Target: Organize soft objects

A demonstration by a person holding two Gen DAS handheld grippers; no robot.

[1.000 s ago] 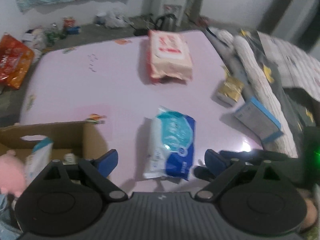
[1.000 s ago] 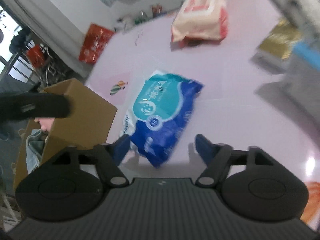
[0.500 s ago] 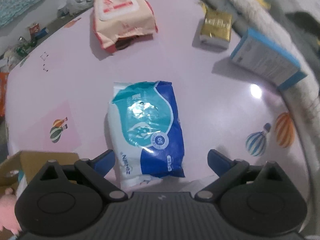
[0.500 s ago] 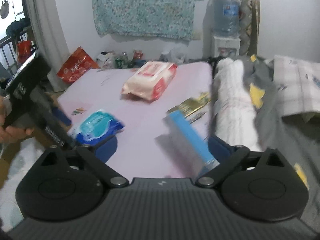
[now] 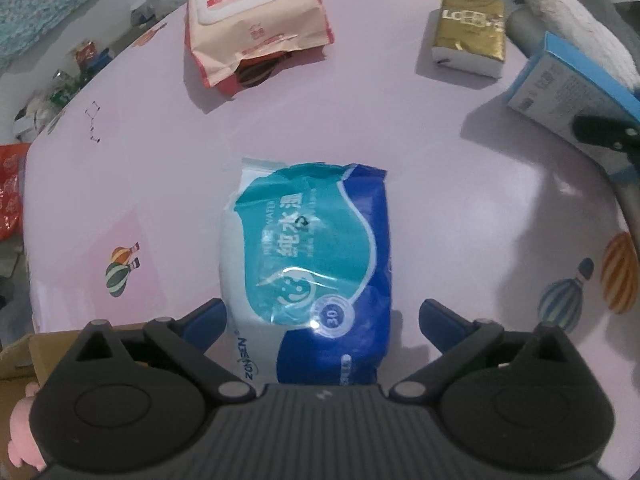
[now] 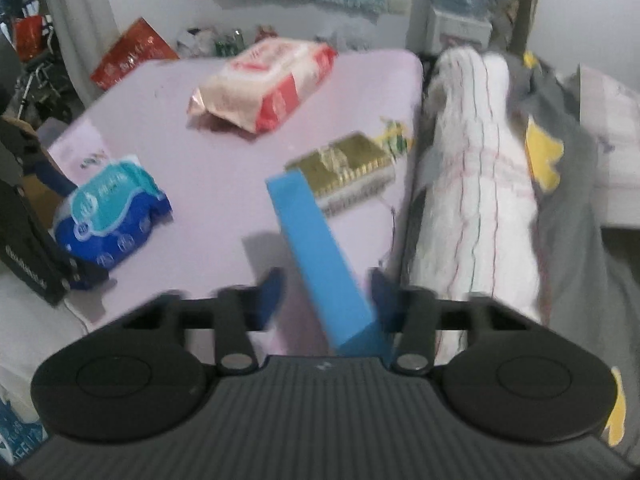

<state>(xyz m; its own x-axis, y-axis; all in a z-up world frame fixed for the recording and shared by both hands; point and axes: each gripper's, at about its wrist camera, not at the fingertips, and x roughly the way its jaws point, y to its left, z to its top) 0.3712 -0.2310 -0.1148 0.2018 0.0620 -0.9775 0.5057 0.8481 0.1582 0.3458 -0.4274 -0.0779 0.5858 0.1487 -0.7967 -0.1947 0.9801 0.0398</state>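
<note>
A blue and teal wet-wipes pack lies flat on the pink table. My left gripper points steeply down at it, its jaws opening, and the pack's near end sits between the fingers without touching them. My right gripper is at the table's right edge with a blue carton standing on edge between its closing jaws. The right finger is against the carton and the left one is still apart from it. A pink and red wipes pack and a gold tissue pack lie farther back.
A cardboard box with a pink plush toy inside stands at the table's near left corner. A rolled white towel and grey bedding run along the table's right side. Bags and bottles crowd the floor beyond.
My left gripper has come down and tilted over the blue wipes pack. The right gripper swung away from that pack to the blue carton, and its jaws narrowed around it.
</note>
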